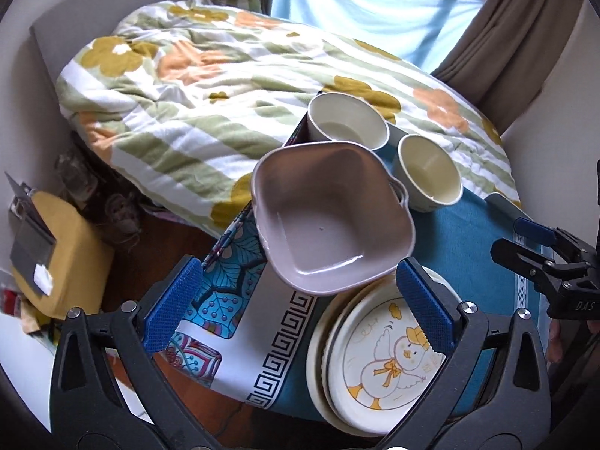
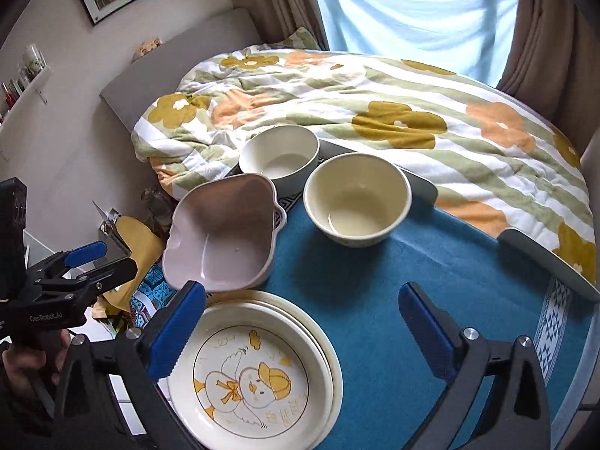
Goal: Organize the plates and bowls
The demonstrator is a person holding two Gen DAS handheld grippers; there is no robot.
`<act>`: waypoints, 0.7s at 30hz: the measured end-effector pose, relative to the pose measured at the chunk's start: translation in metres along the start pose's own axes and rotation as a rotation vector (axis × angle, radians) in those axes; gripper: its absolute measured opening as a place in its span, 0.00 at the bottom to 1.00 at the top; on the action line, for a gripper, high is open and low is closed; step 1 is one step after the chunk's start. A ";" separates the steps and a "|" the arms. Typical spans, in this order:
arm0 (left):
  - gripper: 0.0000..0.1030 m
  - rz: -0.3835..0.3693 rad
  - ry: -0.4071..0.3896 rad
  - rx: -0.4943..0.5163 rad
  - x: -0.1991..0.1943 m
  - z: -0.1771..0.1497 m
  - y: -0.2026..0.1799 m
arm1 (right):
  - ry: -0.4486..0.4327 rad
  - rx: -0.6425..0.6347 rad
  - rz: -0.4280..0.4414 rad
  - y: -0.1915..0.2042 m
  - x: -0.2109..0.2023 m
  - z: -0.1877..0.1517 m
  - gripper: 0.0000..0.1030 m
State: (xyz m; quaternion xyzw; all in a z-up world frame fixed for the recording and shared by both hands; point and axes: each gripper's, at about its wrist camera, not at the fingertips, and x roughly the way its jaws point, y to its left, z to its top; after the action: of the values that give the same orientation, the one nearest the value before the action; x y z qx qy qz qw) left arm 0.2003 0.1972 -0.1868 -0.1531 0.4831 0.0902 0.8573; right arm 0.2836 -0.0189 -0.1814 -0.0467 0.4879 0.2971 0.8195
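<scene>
A pink square bowl stands on the table's left edge, just beyond a stack of cream plates whose top plate bears a duck drawing. Two round cream bowls stand farther back, one at the far edge and one to its right. My left gripper is open above the plates' left side, empty. My right gripper is open over the plates' right side and the blue cloth, nothing between its fingers.
The table is covered by a blue cloth with a patterned border. A bed with a floral duvet lies right behind it. A yellow cushioned seat stands on the floor to the left. A grey bar lies at the table's right edge.
</scene>
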 end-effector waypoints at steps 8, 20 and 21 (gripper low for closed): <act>0.96 -0.046 0.084 -0.086 0.054 0.010 0.025 | 0.143 0.037 0.082 0.007 0.085 0.023 0.88; 0.31 -0.099 0.188 -0.111 0.108 0.019 0.034 | 0.212 0.076 0.100 0.013 0.133 0.031 0.32; 0.25 -0.105 0.202 -0.103 0.113 0.020 0.033 | 0.215 0.079 0.100 0.013 0.135 0.030 0.30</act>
State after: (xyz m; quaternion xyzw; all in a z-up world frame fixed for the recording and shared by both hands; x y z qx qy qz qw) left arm 0.2641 0.2358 -0.2795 -0.2304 0.5531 0.0540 0.7988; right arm 0.3466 0.0618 -0.2745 -0.0214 0.5860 0.3112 0.7479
